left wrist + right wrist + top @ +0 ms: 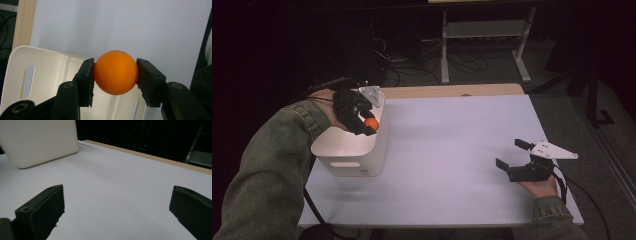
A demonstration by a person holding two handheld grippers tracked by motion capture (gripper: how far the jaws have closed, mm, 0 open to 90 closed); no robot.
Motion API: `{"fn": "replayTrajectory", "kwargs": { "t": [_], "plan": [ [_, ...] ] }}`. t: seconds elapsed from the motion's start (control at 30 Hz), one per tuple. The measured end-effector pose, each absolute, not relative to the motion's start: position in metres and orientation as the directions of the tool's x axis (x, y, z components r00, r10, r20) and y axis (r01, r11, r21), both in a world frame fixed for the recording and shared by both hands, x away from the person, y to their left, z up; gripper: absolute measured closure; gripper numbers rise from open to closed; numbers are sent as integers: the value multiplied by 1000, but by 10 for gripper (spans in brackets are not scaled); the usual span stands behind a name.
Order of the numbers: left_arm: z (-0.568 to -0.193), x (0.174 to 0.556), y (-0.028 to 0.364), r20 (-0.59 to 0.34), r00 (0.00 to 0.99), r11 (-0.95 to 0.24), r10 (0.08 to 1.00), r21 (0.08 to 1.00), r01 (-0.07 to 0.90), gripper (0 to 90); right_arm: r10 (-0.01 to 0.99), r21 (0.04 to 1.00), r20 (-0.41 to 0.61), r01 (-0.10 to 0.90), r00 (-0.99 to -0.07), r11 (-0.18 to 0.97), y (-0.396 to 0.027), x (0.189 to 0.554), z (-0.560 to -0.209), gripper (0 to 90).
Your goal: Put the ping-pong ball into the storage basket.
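Observation:
An orange ball [116, 72] is pinched between the two black pads of my left gripper [115, 80], which is shut on it. In the high view that gripper [368, 125] hovers over the open top of a cream plastic bin [349, 150] at the table's left, with the orange ball [371, 123] showing at its tip. The bin's inner wall [45, 75] with a handle slot lies just below the ball. My right gripper [511, 154] rests low on the white table [452, 150] at the right, jaws wide apart with nothing between them. In the right gripper view its jaws frame bare table [115, 195].
The cream bin [37, 140] stands at the far left in the right gripper view. A wooden strip [452, 91] runs along the table's far edge. Beyond it are a white metal stand [484, 35] and cables on the dark floor.

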State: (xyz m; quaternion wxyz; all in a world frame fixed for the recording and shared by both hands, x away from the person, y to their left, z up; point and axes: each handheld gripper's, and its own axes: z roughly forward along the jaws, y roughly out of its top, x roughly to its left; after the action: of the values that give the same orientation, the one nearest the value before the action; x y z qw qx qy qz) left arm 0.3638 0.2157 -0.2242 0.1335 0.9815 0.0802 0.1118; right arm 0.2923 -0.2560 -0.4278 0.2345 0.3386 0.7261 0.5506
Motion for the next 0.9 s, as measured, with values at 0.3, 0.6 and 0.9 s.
{"fn": "replayTrajectory", "kwargs": {
  "t": [0.3, 0.6, 0.9],
  "plan": [
    [-224, 363, 226, 196, 959, -950, 204, 276, 145, 511, 750, 958, 33, 235, -660, 165, -256, 293, -428, 0],
    [-225, 362, 232, 196, 959, -951, 207, 270, 150, 511, 749, 957, 31, 236, -662, 168, -256, 293, -428, 0],
    [-226, 361, 238, 203, 956, -952, 211, 264, 155, 510, 750, 959, 35, 235, -661, 162, -256, 293, -428, 0]
  ]
}}
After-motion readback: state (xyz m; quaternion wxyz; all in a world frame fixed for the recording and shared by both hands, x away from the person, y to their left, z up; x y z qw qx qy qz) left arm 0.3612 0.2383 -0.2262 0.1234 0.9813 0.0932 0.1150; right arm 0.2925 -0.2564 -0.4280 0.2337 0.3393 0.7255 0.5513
